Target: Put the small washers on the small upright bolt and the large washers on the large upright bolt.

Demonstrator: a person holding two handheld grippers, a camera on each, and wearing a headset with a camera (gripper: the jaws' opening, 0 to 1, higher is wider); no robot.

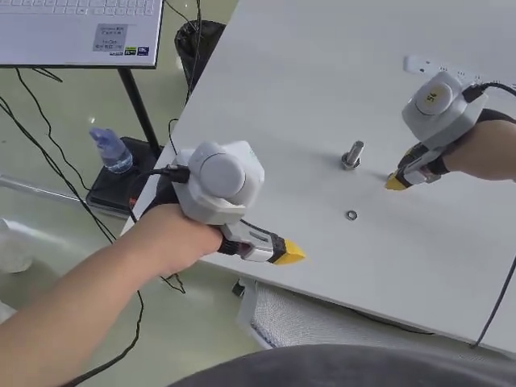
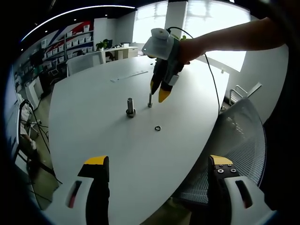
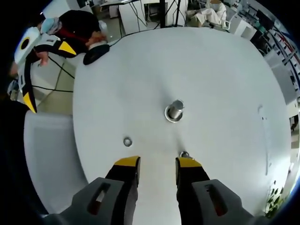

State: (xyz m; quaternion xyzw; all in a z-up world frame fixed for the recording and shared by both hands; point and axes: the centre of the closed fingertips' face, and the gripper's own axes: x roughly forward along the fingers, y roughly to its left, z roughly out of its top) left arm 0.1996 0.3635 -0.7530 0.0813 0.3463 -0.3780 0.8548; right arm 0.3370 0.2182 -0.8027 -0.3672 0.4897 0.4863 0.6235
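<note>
Right gripper view: the large upright bolt (image 3: pixel 175 110) stands near the middle of the white worktop (image 3: pixel 211 70). It has a wider ring at its foot, either its own head or a washer; I cannot tell which. One loose washer (image 3: pixel 127 141) lies flat on the worktop, apart from that bolt and on the side nearer the person. The small upright bolt (image 3: pixel 184 153) stands just beside the tip of one jaw of the right gripper (image 3: pixel 158 162). That gripper's jaws are partly apart with nothing between them.

The left gripper (image 2: pixel 158 161) is well back from the bolts at the worktop's near edge, its jaws spread wide and empty. In the head view, a laptop (image 1: pixel 81 32) and a water bottle (image 1: pixel 109 149) sit beyond the worktop's far-left edge.
</note>
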